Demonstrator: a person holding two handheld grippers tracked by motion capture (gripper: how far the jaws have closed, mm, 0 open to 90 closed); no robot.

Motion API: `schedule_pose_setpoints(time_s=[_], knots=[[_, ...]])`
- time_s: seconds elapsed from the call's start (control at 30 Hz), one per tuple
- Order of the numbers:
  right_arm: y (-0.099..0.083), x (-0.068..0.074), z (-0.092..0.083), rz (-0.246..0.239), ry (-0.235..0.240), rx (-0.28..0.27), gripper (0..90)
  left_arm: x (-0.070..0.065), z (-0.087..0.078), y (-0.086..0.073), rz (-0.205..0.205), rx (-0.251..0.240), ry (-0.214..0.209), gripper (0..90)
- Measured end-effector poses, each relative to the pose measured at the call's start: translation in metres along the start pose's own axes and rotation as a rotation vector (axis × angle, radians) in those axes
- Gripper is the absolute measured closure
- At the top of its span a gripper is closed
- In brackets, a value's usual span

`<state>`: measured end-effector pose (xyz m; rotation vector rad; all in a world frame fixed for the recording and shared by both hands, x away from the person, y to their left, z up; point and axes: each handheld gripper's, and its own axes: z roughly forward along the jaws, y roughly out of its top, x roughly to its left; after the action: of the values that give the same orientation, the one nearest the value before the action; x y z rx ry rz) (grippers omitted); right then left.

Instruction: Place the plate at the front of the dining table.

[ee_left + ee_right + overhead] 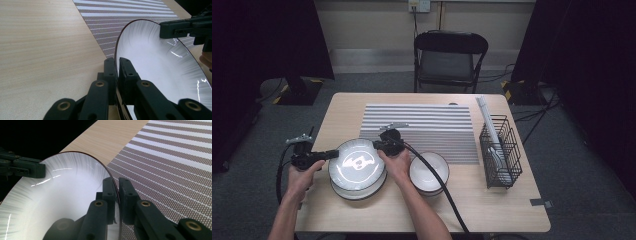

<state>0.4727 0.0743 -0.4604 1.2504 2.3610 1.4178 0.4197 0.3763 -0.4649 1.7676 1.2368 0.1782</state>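
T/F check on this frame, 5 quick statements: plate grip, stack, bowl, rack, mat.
1. Both grippers clamp the top plate by its rim. True: left gripper and right gripper grip opposite edges.
2. No plate lies under it. False: another plate sits below.
3. The bowl sits to the right of the plates. True.
4. The wire rack is on the table's left side. False: it stands at the right.
5. The striped mat is plain black. False: it has light and dark stripes.
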Motion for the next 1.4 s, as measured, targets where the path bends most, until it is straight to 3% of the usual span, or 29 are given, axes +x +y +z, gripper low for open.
schedule_pose_setpoints(time_s=[0.67,0.9,0.93,1.03,1.23,1.4], knots=[[-0.0059,-0.0039,0.0033,0.070,0.043,0.057,79.8,-0.0013,-0.0003,0.0011,0.012,-0.006,0.014,86.0],[-0.0075,-0.0056,0.0023,0.076,0.056,0.043,82.8,0.0021,0.0001,-0.0010,-0.017,-0.019,-0.016,84.6],[-0.0076,-0.0054,0.0017,0.070,0.053,0.038,83.1,0.0035,0.0003,-0.0032,-0.034,0.004,-0.027,81.8],[-0.0078,-0.0056,0.0015,0.075,0.055,0.037,83.1,0.0038,0.0008,-0.0056,-0.019,0.016,-0.043,81.6],[-0.0067,-0.0052,0.0007,0.085,0.054,0.025,83.9,-0.0002,-0.0016,0.0004,-0.002,-0.013,0.004,86.0],[-0.0017,-0.0037,0.0005,0.054,0.032,0.009,83.5,-0.0003,-0.0012,0.0041,0.002,-0.038,0.018,87.2]])
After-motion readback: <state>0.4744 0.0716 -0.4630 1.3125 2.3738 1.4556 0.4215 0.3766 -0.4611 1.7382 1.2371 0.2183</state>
